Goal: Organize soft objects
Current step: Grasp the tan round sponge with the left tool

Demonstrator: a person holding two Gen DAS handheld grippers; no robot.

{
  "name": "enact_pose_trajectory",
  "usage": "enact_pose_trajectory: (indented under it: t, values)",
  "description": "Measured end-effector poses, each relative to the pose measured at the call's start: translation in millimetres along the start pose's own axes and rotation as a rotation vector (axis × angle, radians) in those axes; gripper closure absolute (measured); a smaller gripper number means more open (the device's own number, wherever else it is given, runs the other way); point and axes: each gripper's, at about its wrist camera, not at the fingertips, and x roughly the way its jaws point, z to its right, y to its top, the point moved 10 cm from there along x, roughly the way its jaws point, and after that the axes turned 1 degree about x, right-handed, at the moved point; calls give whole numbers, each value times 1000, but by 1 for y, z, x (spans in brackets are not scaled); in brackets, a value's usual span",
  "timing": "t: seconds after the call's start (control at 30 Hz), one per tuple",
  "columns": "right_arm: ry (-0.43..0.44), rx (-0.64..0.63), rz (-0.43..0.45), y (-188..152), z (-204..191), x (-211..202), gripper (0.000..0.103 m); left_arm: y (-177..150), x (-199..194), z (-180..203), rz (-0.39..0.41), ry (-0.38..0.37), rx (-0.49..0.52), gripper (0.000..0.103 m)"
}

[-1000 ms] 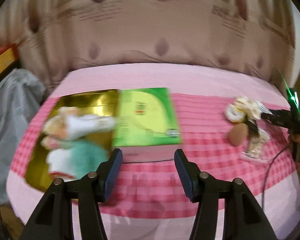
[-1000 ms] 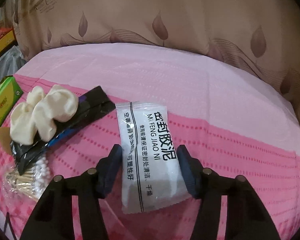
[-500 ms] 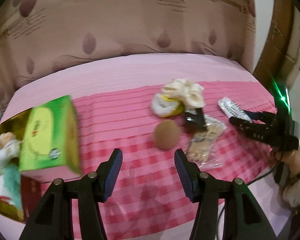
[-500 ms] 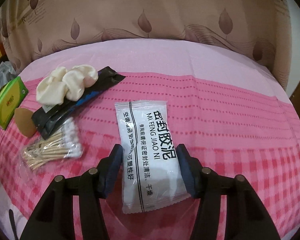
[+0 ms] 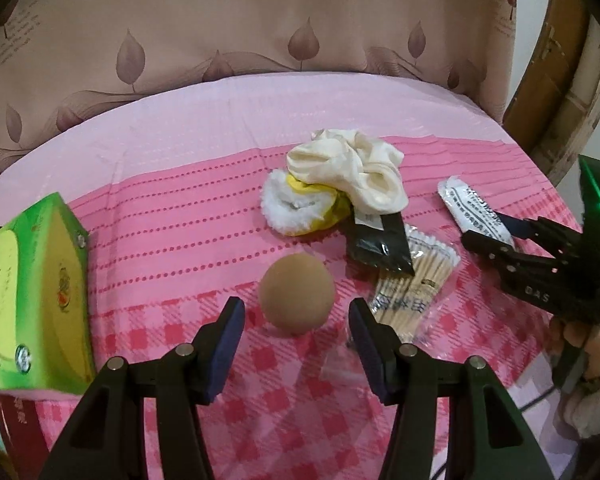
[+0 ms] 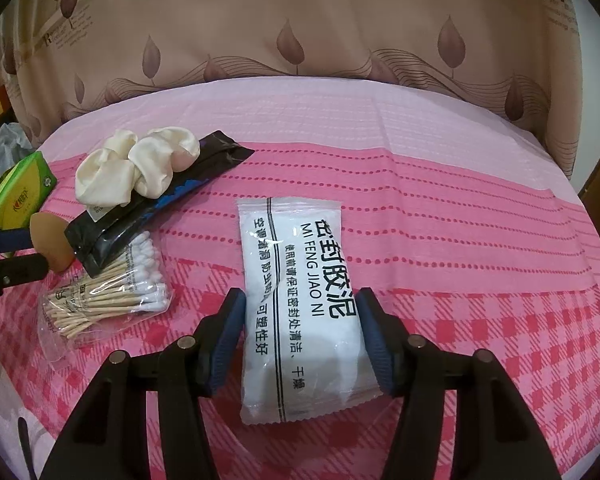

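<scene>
Left gripper (image 5: 296,320) jaws wide before brown sponge (image 5: 297,294) — seemingly untouched

Tan sponge ball (image 5: 297,294) near cream scrunchie (image 5: 352,170).

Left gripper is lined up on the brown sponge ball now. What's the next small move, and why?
Probably ease the left gripper forward and down a little, then close. Its jaws are open, and the brown sponge ball sits centred just ahead of the fingertips, not yet between the pads. The cotton swab pack lies close to the right finger, so keep the advance straight to avoid snagging it.
</scene>
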Motion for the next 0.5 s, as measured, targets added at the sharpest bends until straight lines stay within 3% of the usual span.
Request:
enact_pose_trajectory:
  t: [0.23,0.3,0.5]
  values:
    - [3,0,0,0,1,1,46,4,15,-1,-18,-14,-14,48]
    - [3,0,0,0,1,1,46,4,17,-2,-20,-12,-22,62]
    - [4,2,-1,0,1,1,45,6,10,-7,3,5,-42,62]
